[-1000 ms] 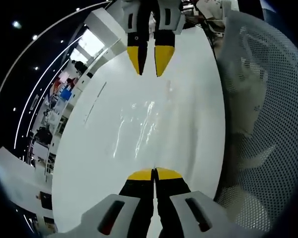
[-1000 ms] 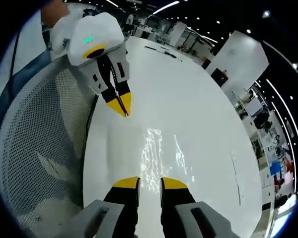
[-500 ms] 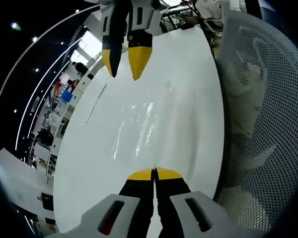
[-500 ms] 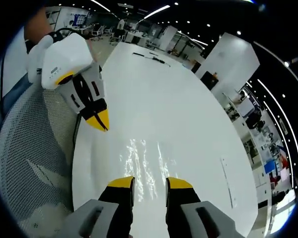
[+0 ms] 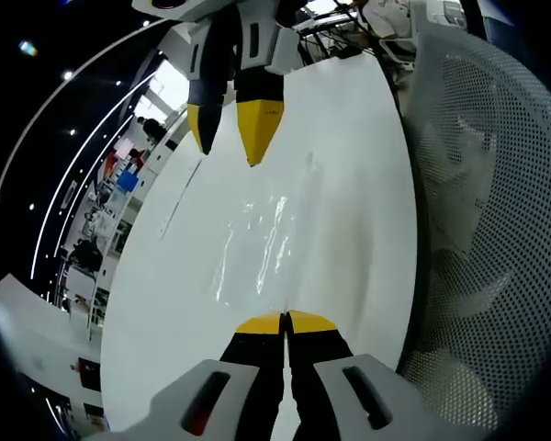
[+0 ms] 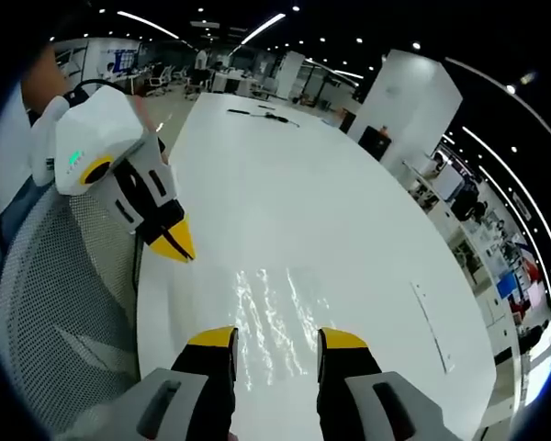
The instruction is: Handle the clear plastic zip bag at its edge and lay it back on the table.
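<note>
No words or labels can be read on anything here.

The clear plastic zip bag [image 5: 257, 243] lies flat on the white counter [image 5: 349, 184]. It is shiny and crinkly, and the lights make bright streaks on it. In the right gripper view the bag [image 6: 275, 312] lies just past the tips of the right hand-held gripper [image 6: 277, 340]. Its two yellow tips stand apart with a gap between them, and nothing is in the gap. The bag shows through that gap, but I cannot tell if the tips touch it.

In the left gripper view the left hand-held gripper [image 5: 286, 322] has its yellow tips pressed tight together. They sit at the near edge of the bag, close to the counter's side edge. I cannot tell if a bit of the bag is pinched between them.

The right hand-held gripper [image 5: 234, 124] also comes in from the top of the left gripper view, past the far edge of the bag. The left hand-held gripper [image 6: 174, 246] shows in the right gripper view, near the counter's edge beside a white mesh chair [image 6: 64, 303].

Past the bag the counter is wide and bare, with lots of room. A thin strip [image 6: 432, 326] lies off to one side of the bag. Some small dark things [image 6: 266, 112] lie at the counter's far end.
</note>
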